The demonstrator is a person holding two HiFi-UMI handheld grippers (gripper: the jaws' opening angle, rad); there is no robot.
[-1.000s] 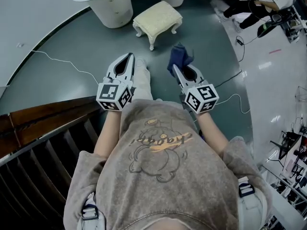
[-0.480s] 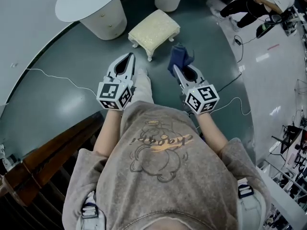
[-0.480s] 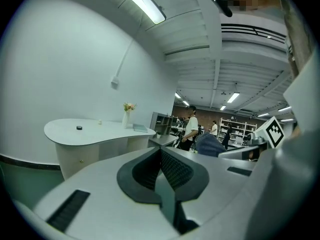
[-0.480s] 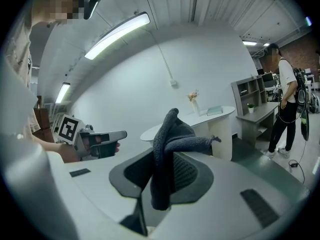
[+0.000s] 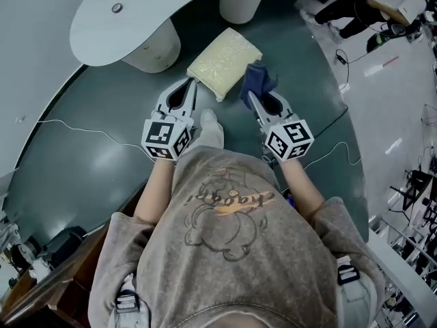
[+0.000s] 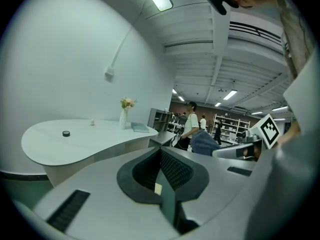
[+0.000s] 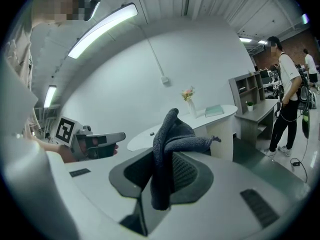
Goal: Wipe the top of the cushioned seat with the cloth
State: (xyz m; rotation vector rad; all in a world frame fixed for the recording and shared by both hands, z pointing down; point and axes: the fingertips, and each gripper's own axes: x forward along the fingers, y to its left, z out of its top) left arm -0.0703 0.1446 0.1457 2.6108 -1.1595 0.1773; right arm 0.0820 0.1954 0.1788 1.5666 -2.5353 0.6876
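Observation:
A cream cushioned seat (image 5: pixel 223 61) stands on the dark green floor just beyond both grippers in the head view. My right gripper (image 5: pixel 251 96) is shut on a dark blue cloth (image 5: pixel 257 80), which bunches up from its jaws beside the seat's right edge. In the right gripper view the cloth (image 7: pixel 170 149) stands up between the closed jaws. My left gripper (image 5: pixel 190 85) is shut with nothing in it, its tip close to the seat's near left corner. In the left gripper view the jaws (image 6: pixel 161 184) meet with nothing between them.
A white curved table (image 5: pixel 147 12) on round pedestals stands behind and left of the seat. A white cable (image 5: pixel 75 130) runs over the floor at the left, another cable (image 5: pixel 338 149) at the right. People (image 7: pixel 287 94) stand by desks further off. The person's shoe (image 5: pixel 209 121) shows between the grippers.
The person has walked forward, so the seat has come from well ahead to right under the gripper tips. The dark wooden railing has slid out of view at lower left. Both grippers stay shut.

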